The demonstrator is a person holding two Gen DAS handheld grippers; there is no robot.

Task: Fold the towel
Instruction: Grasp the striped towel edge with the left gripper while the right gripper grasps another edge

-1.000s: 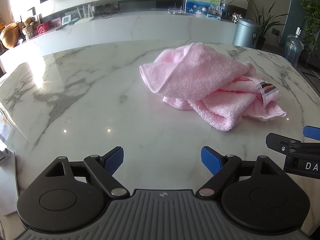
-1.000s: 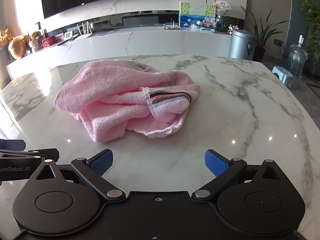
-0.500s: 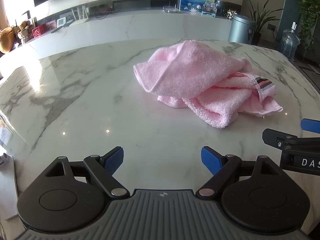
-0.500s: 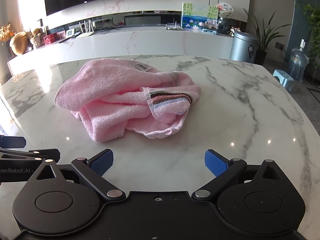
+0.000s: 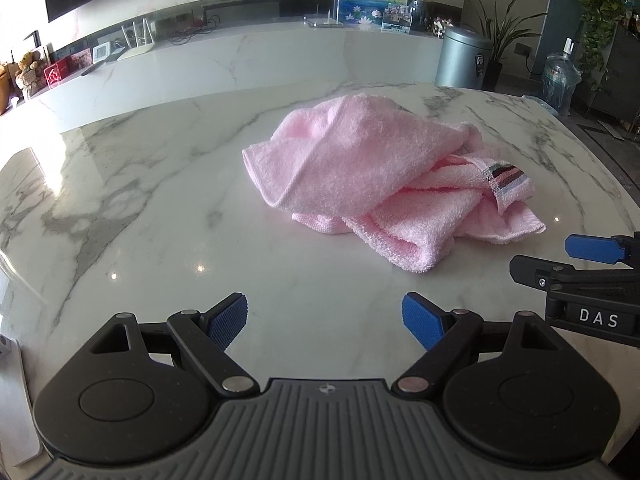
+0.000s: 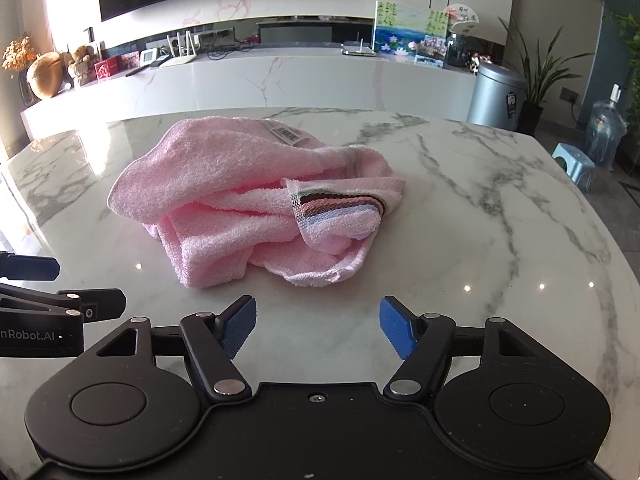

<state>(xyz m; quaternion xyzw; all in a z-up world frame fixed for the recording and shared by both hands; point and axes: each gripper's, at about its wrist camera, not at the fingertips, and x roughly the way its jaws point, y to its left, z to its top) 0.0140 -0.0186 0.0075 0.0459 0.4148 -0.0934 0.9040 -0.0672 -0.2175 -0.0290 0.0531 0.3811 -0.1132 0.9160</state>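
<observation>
Two grippers hang over the near edge of a marble table point(image 6: 500, 184), and neither has hold of anything. A pink towel point(image 6: 248, 200) lies crumpled in a loose heap just above the middle of the right wrist view, its striped band point(image 6: 340, 204) folded over on top and a barcode label point(image 6: 286, 134) showing at its far edge; in the left wrist view the same heap sits right of centre. Compared with a second ago, the clearest change is at the right gripper point(image 6: 316, 330) at the bottom of its own view: its blue pads point(image 6: 394, 332) stand closer together than before and the jaws are closing, with only bare tabletop between them and the towel's near hem a little beyond the tips. The left gripper point(image 5: 325, 322) at the bottom of its view keeps its jaws wide apart, likewise over bare marble and short of the cloth. The towel itself has not shifted or been disturbed. Folding has therefore not begun; the heap would first need to be spread flat. The narrowing of the right jaws looks like preparation for pinching a thin edge, probably the near hem or the striped corner, though which one cannot be told.
</observation>
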